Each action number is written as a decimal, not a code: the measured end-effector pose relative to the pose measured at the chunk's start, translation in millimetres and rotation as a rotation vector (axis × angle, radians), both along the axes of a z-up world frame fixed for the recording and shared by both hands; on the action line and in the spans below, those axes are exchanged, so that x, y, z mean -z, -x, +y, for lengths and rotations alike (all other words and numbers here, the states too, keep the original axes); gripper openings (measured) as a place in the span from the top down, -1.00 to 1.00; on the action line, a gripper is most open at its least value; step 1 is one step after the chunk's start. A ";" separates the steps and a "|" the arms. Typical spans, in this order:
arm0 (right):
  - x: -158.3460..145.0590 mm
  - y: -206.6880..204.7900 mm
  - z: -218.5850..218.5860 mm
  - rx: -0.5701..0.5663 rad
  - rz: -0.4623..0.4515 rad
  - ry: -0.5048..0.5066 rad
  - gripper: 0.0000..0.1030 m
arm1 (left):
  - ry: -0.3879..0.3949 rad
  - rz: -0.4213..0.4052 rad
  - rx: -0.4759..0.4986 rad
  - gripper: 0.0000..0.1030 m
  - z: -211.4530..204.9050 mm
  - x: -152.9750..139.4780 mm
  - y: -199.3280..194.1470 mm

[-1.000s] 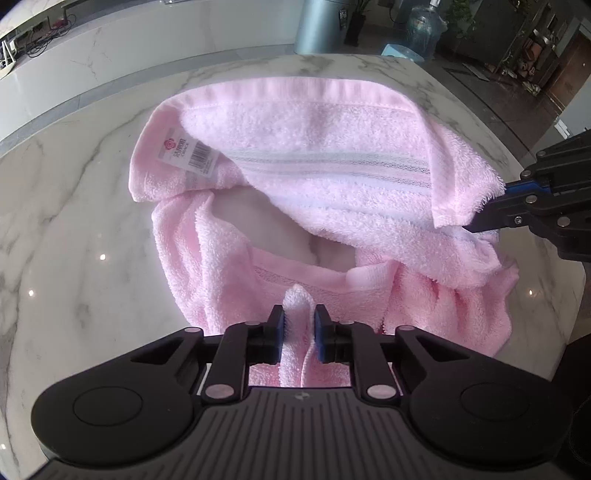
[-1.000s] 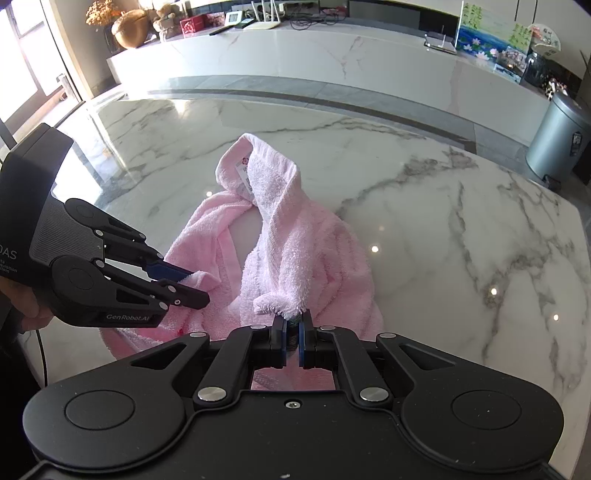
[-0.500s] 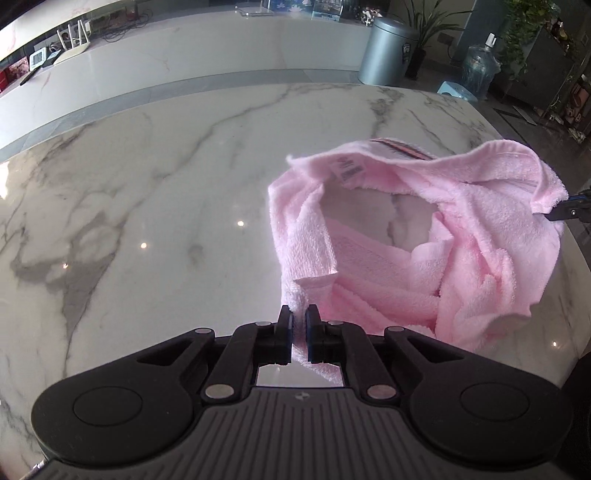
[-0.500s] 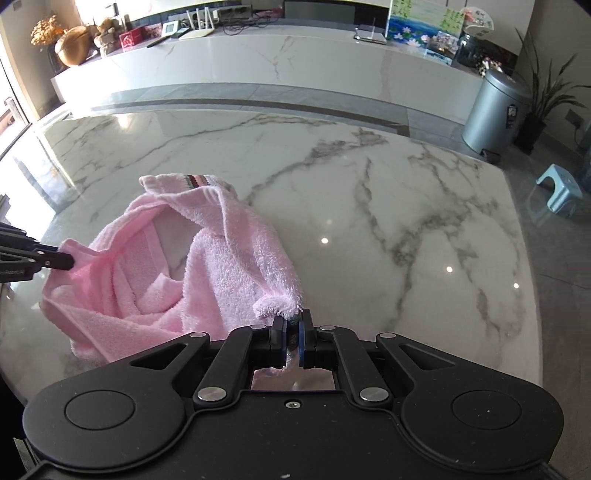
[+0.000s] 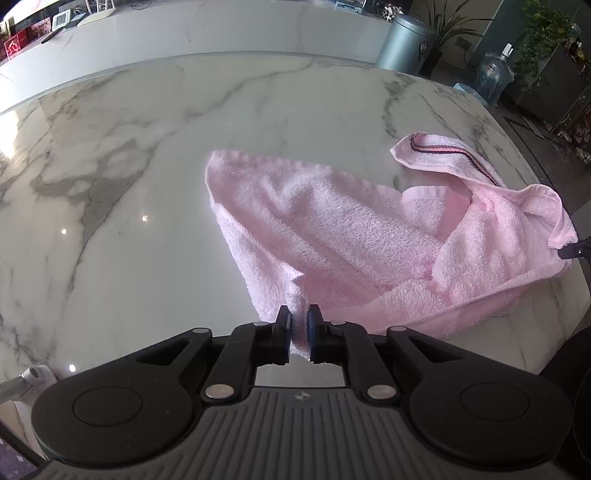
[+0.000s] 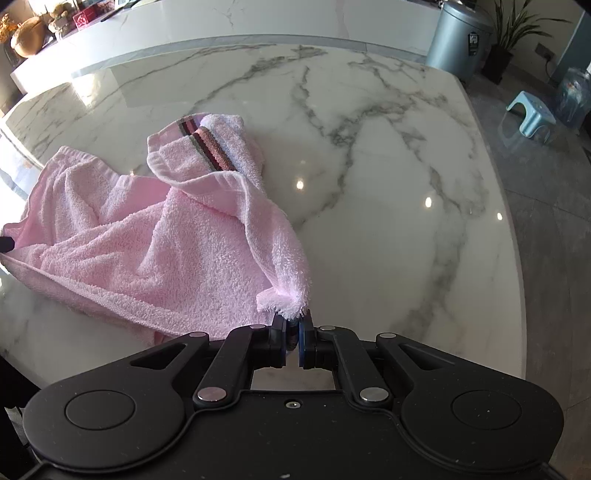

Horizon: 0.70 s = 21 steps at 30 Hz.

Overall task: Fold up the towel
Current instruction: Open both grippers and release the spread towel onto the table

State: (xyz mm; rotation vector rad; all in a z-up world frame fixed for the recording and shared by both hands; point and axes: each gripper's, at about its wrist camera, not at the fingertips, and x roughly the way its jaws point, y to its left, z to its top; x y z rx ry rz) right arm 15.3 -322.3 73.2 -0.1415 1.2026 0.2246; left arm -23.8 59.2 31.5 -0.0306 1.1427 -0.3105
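Note:
A pink towel [image 5: 351,229] with a dark striped band lies rumpled on the white marble table [image 5: 147,147], stretched between both grippers. In the left wrist view my left gripper [image 5: 298,321] pinches one towel corner; its jaws are opening slightly with cloth still pressed between the pads. The right gripper's tip [image 5: 574,252] shows at the far right edge, at the towel's other corner. In the right wrist view my right gripper [image 6: 293,325] is shut on a fluffy corner of the towel [image 6: 166,240]. The left gripper's tip [image 6: 5,243] peeks in at the left edge.
The marble table [image 6: 369,184] ends close on the right, with grey floor beyond. A grey bin [image 6: 458,37], a blue stool [image 6: 532,118] and a water bottle [image 5: 493,77] stand on the floor. A long white counter [image 5: 221,26] runs behind the table.
Both grippers have moved apart with their corners held. The towel has been drawn out wider between them and turned over, so the striped end now shows and the label is gone.

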 end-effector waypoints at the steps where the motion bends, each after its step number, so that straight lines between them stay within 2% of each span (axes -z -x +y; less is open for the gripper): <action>1: 0.9 0.6 0.4 -0.001 0.004 0.000 0.92 | -0.010 0.002 0.003 0.84 -1.7 1.4 1.4; 5: 0.0 4.2 1.5 -0.006 0.011 0.018 0.90 | -0.017 -0.012 0.005 0.78 -1.6 -0.9 6.2; 12: -5.4 9.3 -6.6 0.016 0.008 0.044 0.62 | -0.037 -0.049 -0.026 0.28 3.1 -12.3 9.3; 18: -11.0 13.4 -13.4 0.019 0.004 0.066 0.54 | -0.046 -0.069 -0.043 0.27 7.2 -20.3 8.6; 21: -12.4 14.1 -16.9 0.026 0.004 0.078 0.44 | -0.063 -0.074 -0.039 0.27 6.7 -22.4 5.6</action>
